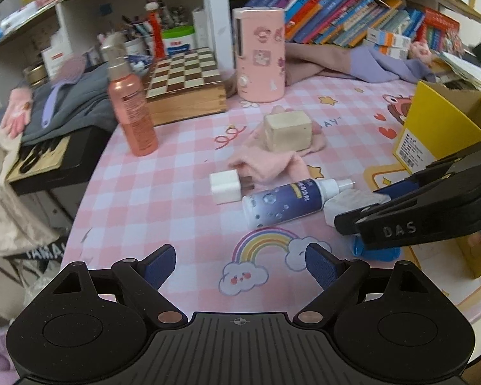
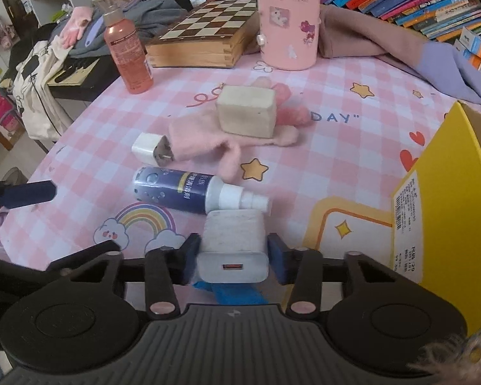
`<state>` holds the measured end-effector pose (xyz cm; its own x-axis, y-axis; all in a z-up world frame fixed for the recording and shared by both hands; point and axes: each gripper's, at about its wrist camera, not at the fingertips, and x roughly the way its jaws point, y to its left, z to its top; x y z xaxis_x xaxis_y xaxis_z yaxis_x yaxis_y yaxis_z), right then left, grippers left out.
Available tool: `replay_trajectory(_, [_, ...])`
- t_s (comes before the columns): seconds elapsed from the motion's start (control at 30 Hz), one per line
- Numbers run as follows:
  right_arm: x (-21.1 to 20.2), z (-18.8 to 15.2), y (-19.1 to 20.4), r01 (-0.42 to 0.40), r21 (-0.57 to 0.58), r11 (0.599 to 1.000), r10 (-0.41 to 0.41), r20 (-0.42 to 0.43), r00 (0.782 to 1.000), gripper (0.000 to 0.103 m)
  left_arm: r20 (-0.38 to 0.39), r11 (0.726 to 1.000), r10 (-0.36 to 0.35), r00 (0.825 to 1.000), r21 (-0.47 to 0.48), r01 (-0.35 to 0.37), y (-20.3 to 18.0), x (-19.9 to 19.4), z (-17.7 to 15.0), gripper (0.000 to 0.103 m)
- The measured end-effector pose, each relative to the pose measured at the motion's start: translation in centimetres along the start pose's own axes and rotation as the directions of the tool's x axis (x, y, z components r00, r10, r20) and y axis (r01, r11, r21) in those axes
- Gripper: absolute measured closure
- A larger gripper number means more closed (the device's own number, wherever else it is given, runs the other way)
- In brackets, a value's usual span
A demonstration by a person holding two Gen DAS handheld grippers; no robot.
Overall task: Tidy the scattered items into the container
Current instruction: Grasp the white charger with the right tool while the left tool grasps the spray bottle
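Right gripper point(image 2: 234, 253) clamped on a grey charger block point(image 2: 232, 245), blue pads pressed to both its sides, USB port facing the camera, low centre of the right wrist frame. Just beyond it, lying on its side, a dark blue spray bottle point(image 2: 182, 192) with white nozzle touching or nearly touching the block's far edge. Farther up, a white plug adapter point(image 2: 149, 150) beside a pink glove point(image 2: 208, 147), and a pale wooden block point(image 2: 247, 114) sitting on that glove. Yellow cardboard box point(image 2: 449, 199) at the right edge of the frame (open top, barcode label on its near wall), well apart from the scattered pieces.

Left gripper point(image 1: 240, 264) spread wide and empty, low centre of the left wrist frame, above a rainbow print on the pink checked tablecloth point(image 1: 163, 176). Upper left there: an upright orange-pink spray bottle point(image 1: 133, 109), a chessboard box point(image 1: 186, 86) behind it. Pink cylinder point(image 1: 261, 54) with stickers at upper centre.
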<state>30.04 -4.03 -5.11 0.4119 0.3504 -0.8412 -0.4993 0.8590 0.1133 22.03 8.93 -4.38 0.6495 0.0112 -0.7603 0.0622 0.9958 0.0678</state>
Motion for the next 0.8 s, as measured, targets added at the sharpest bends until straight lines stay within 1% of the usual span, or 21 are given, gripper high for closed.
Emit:
replay_trajectory(0.13, [-0.9,0.3,-0.7,0.014,0.015,1.000,-0.014,0.030,0.999,0.062,0.009,0.997,-0.029,1.000,0.069,0.028,-0.7,1.3,0.9,0.013])
replay_trajectory(0.27, [-1.9,0.6,-1.5,0.038,0.034,0.999,-0.041,0.070,0.997,0.062,0.021,0.987,-0.057,0.998,0.152,0.054,-1.6,2.6,2.1,0.014])
replay_trajectory(0.43, [-3.1,0.7,-1.9,0.057,0.035,0.998,-0.061,0.115,0.991,0.062,0.022,0.957,-0.091,0.996,0.279,0.081,-3.1,4.7,3.4,0.014])
replay_trajectory(0.47, [-3.3,0.7,-2.0,0.061,0.033,0.998,-0.065,0.121,0.991,0.062,0.016,0.949,-0.097,0.995,0.304,0.088,-3.4,5.2,3.6,0.016])
replay_trajectory(0.5, [-3.4,0.7,-2.0,0.063,0.033,0.997,-0.067,0.126,0.990,0.062,0.007,0.942,-0.104,0.995,0.323,0.096,-3.6,5.7,3.7,0.022])
replay_trajectory(0.53, [-3.5,0.7,-2.1,0.066,0.032,0.997,-0.069,0.130,0.989,0.062,-0.008,0.934,-0.112,0.994,0.340,0.108,-3.9,6.1,3.8,0.026])
replay_trajectory(0.6, [-3.7,0.8,-2.2,0.069,0.034,0.997,-0.073,0.135,0.988,0.062,-0.050,0.921,-0.135,0.990,0.363,0.144,-4.4,6.9,3.8,0.041])
replay_trajectory(0.73, [-3.8,0.8,-2.6,0.073,0.048,0.996,-0.079,0.136,0.988,0.062,-0.072,0.915,-0.163,0.984,0.363,0.178,-4.7,6.8,3.6,0.051])
replay_trajectory(0.8, [-3.8,0.9,-2.7,0.071,0.053,0.996,-0.078,0.133,0.988,0.062,-0.091,0.916,-0.177,0.980,0.349,0.197,-4.6,6.6,3.6,0.055])
